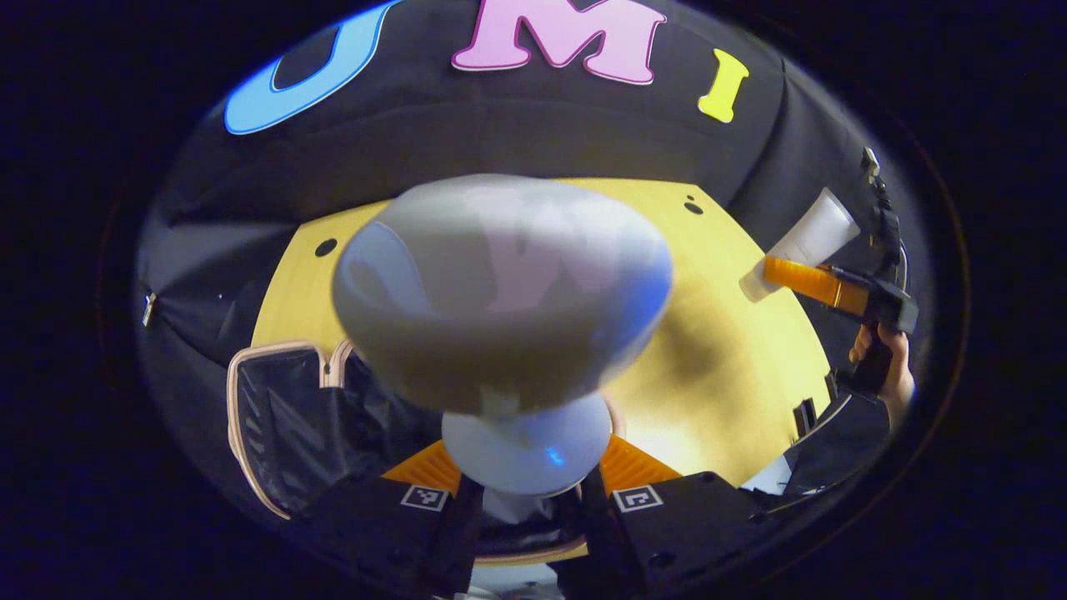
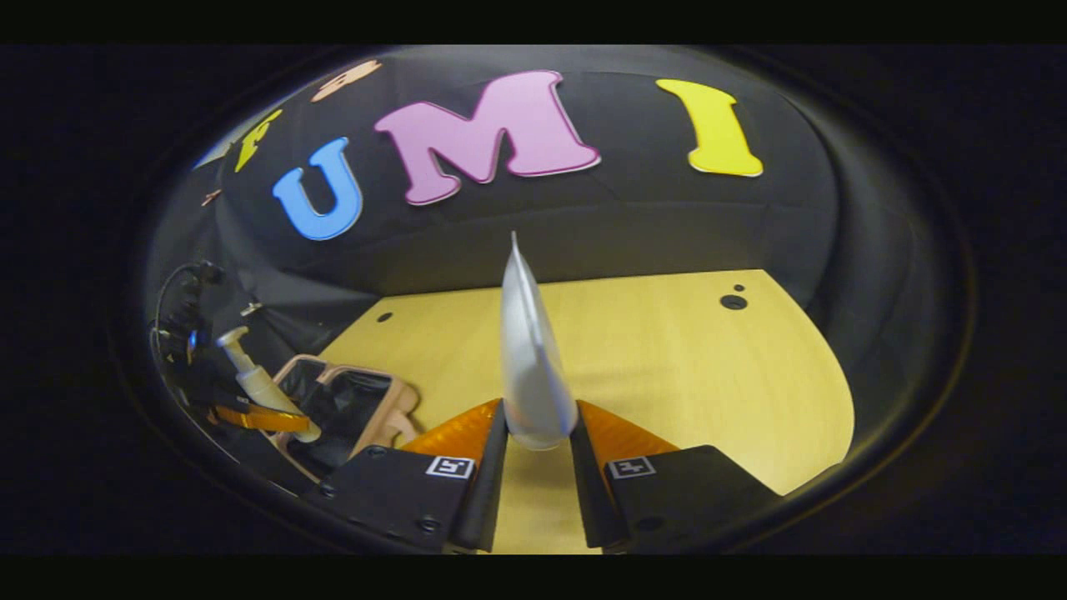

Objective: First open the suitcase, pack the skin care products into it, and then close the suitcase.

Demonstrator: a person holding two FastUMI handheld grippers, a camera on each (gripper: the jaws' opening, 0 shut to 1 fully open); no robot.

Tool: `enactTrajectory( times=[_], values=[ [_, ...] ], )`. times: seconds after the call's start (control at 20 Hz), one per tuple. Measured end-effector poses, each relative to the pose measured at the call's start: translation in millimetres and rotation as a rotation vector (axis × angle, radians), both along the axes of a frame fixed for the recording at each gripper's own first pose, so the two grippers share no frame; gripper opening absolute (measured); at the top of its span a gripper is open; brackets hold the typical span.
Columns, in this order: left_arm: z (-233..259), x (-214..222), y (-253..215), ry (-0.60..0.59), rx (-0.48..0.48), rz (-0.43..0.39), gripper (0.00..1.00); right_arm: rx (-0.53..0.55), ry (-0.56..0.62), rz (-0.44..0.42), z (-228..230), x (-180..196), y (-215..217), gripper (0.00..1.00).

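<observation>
Left tongs (image 1: 527, 492) are gripping a pale grey-white pump bottle (image 1: 500, 300) by its lower body, both fingers pressing on it; the bottle is rising straight up before the lens, its smooth rounded top blurred and looming large. Below and to the left, an open suitcase (image 1: 275, 417) with a pinkish-tan rim and crinkled black lining is lying on the yellow wooden desk (image 1: 733, 367); the bottle is hanging above its edge, and whether it is touching the case cannot be told, since bottle and fingers are covering that part.

Right tongs (image 2: 538, 446) are pinching a soft white squeeze tube (image 2: 529, 367) near its rounded end, the flat crimped seam pointing upward, edge-on and thin as a blade. The tube is being held over bare desk, well apart from the suitcase at the left of the right gripper view.

In the left gripper view the same tube is showing at far right, tilted, with a hand (image 1: 888, 367) wrapping the grip below it. In the right gripper view the pump bottle is appearing small at the left, next to the case; the rig behind it is dark and hard to make out.
</observation>
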State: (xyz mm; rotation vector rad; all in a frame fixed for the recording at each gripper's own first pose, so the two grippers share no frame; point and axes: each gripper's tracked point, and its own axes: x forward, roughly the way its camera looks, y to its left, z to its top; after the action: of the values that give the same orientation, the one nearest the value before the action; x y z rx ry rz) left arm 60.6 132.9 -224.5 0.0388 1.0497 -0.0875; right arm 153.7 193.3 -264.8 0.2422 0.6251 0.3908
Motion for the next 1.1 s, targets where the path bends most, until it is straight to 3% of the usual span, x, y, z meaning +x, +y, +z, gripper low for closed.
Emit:
enactTrajectory(
  times=[0.25, 0.4, 0.55, 0.85, 1.1],
  values=[
    [-53.5, -58.8, 71.6, 0.233, 0.079, 0.027, 0.57, 0.024, 0.011, 0.066, 8.2, -26.9, 50.0, 0.43],
    [-78.7, -70.8, 87.5, 0.381, 0.050, 0.102, 0.55, 0.021, 0.042, 0.121, 4.4, -45.3, 74.6, 0.43],
    [-100.0, -75.7, 95.5, 0.487, 0.066, 0.103, 0.58, -0.002, 0.071, 0.161, -4.6, -63.7, 89.7, 0.43],
    [-133.8, -59.0, 98.9, 0.554, 0.061, 0.113, 0.58, -0.038, 0.119, 0.224, -16.7, -92.3, 106.1, 0.43],
    [-137.4, -59.2, 91.4, 0.530, 0.017, 0.049, 0.63, -0.052, 0.143, 0.254, -18.1, -106.9, 119.9, 0.43]
  ],
)
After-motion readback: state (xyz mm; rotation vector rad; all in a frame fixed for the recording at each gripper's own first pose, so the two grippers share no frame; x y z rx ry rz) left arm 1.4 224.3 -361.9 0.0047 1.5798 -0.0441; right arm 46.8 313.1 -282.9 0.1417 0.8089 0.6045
